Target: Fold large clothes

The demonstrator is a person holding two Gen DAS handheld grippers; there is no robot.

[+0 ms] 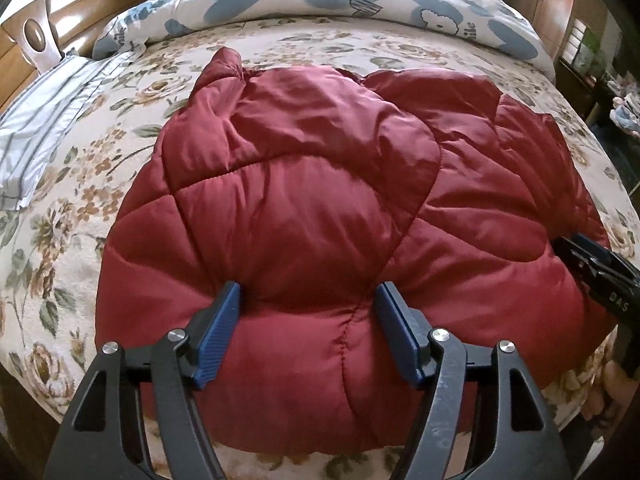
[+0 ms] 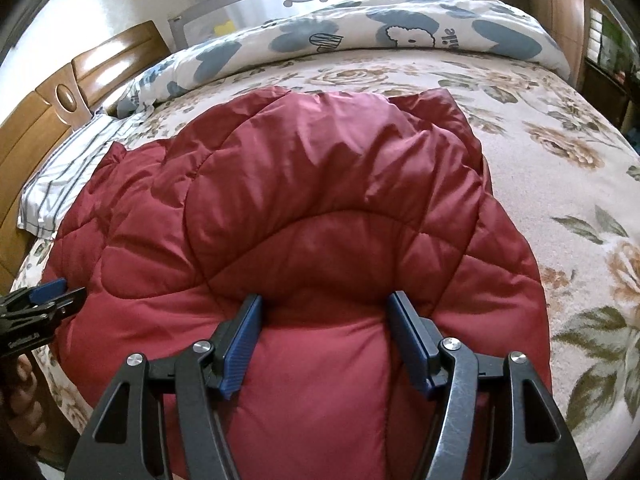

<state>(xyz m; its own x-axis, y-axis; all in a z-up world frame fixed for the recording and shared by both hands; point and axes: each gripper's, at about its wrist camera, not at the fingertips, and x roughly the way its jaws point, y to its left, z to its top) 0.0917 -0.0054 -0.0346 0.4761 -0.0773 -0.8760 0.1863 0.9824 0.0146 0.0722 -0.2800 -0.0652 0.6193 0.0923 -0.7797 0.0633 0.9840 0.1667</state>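
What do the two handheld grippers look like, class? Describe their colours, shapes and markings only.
Both the left gripper and the right gripper have black, angular, scissor-like frames with triangular cut-outs and round silver rivets. Their fingers carry flat, ribbed blue pads. White lettering marks the bodies.

Quilted red jacket (image 1: 304, 184): smooth cloth, slight sheen. Floral bedspread (image 1: 72, 208): matt, fuzzy pile. Headboard (image 2: 36, 128): glossy varnished wood. Left gripper (image 1: 310, 300): matt black plastic, ribbed blue pads (image 1: 222, 328), shiny metal rivets.
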